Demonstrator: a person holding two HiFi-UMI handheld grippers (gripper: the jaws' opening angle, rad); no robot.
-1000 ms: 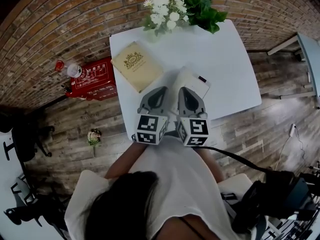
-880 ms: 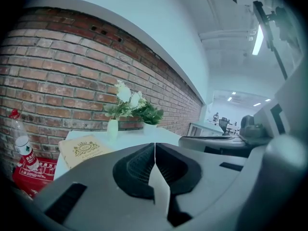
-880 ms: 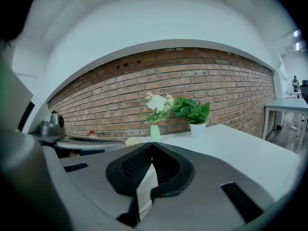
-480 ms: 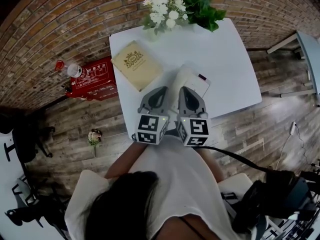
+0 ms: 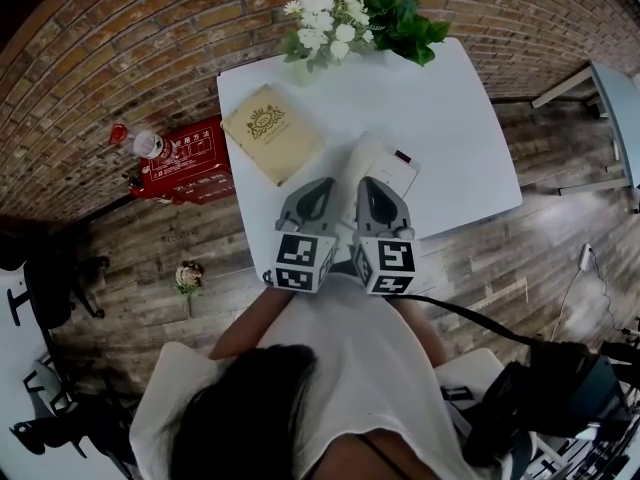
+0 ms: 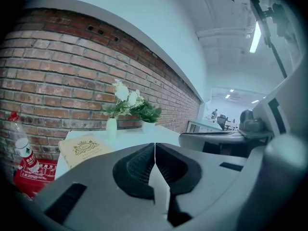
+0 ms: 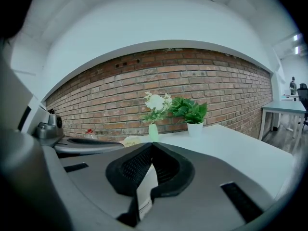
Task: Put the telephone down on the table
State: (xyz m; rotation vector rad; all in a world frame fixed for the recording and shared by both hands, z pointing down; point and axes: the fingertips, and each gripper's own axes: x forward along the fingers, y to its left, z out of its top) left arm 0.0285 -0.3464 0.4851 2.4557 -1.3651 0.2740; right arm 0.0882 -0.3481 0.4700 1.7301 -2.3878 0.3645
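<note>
Both tongs are held side by side over the near edge of the white worktop [image 5: 450,118], close to the person's body and apart from each other.

**Left tongs** [image 5: 320,186]: In the left gripper view, the two dark pads meet at the tips. The jaws are fully closed and nothing is clamped between them. A white surface shows through the gap behind the tips. What it belongs to cannot be determined.

**Right tongs** [image 5: 371,184]: In the right gripper view, the pads also meet at the tips. The jaws are fully closed and grip nothing. A white surface with faint print shows through the gap behind the tips.

**Telephone** [image 5: 388,164]: A flat white unit with a small dark mark at its far right corner. It lies on the worktop just ahead of the right tongs, towards the near side. In the head view its near end is hidden under the tongs, so contact there cannot be confirmed.

**Other items**
- A tan book [image 5: 272,131] lies flat on the worktop, left of the telephone and apart from it.
- A vase of white flowers [image 5: 320,18] stands at the far edge, just beside a green potted plant [image 5: 405,23].
- A red box [image 5: 185,158] sits on the wooden floor [image 5: 540,258], left of the worktop and against the brick wall [image 5: 120,38].
- A bottle [image 5: 148,142] stands next to the red box.
</note>
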